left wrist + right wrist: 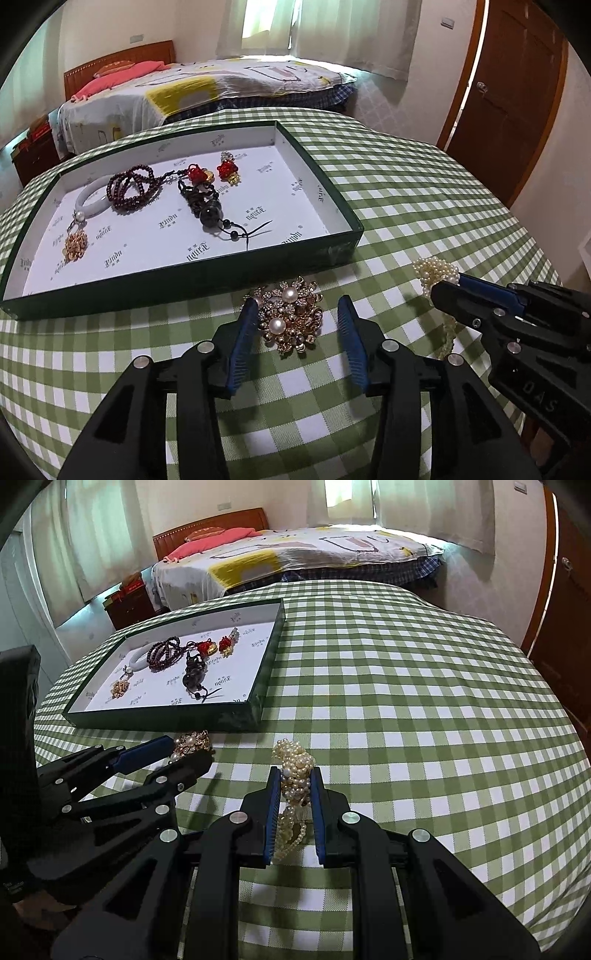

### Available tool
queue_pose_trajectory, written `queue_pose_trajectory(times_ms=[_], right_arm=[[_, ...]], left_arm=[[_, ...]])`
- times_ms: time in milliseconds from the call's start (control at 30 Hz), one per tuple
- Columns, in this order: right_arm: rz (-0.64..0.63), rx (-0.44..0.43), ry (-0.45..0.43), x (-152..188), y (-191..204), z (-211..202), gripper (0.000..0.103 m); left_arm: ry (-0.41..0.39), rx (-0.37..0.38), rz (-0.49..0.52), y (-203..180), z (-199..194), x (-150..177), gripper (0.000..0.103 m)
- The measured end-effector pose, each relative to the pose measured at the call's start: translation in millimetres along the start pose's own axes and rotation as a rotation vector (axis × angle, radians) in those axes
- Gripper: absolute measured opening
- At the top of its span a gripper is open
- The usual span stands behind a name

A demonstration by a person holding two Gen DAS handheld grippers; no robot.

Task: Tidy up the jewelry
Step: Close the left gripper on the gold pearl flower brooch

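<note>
Glossy pearl bracelet (295, 771), woven cloth tablecloth (406, 720) (matt), shiny gilt brooch (291, 317).

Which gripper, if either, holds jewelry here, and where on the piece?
The right gripper is shut on the pearl bracelet, clamping its beaded band sideways. The left gripper stands open around the gold brooch, holding nothing.

This is a bedroom in a home. Beyond the jaws, past the far edge of the worktop (406, 701) with its green-and-white checked cloth, stands a bed (295, 559) with a wooden headboard (210, 526), a pink pillow (221, 537) and a patterned cover. Pale curtains (332, 29) hang over a bright window behind the bed, a brown wooden door (513, 92) stands off to the right of the jaws, and a low dark cabinet (129, 609) sits beside the bed on the left.
</note>
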State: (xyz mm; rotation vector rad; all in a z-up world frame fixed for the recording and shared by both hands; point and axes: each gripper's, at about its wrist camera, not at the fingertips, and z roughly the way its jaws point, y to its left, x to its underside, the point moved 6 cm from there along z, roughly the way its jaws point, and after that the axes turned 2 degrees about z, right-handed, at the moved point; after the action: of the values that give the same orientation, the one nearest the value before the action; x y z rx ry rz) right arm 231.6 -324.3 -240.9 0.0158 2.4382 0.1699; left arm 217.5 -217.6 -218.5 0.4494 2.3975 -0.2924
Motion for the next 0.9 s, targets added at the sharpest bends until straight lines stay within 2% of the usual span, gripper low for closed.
queue_pose_trajectory(times_ms=[67, 167, 267, 333, 900], right_arm=[[-0.002, 0.000, 0.000, 0, 1, 0, 0.016], [-0.002, 0.001, 0.001, 0, 1, 1, 0.016], [-0.006, 0.002, 0.003, 1, 4, 2, 0.016], [-0.010, 0.001, 0.002, 1, 5, 2, 0.016], [-0.029, -0.001, 0.006, 0, 14, 5, 0.016]], left_arm=[[-0.003, 0.000, 0.008, 0, -1, 2, 0.045], [-0.008, -0.016, 0.023, 1, -1, 3, 0.036], [-0.012, 0.001, 0.013, 5, -4, 4, 0.033], [-0.018, 0.002, 0.017, 6, -5, 4, 0.022], [-0.030, 0.002, 0.032, 20, -23, 14, 0.021]])
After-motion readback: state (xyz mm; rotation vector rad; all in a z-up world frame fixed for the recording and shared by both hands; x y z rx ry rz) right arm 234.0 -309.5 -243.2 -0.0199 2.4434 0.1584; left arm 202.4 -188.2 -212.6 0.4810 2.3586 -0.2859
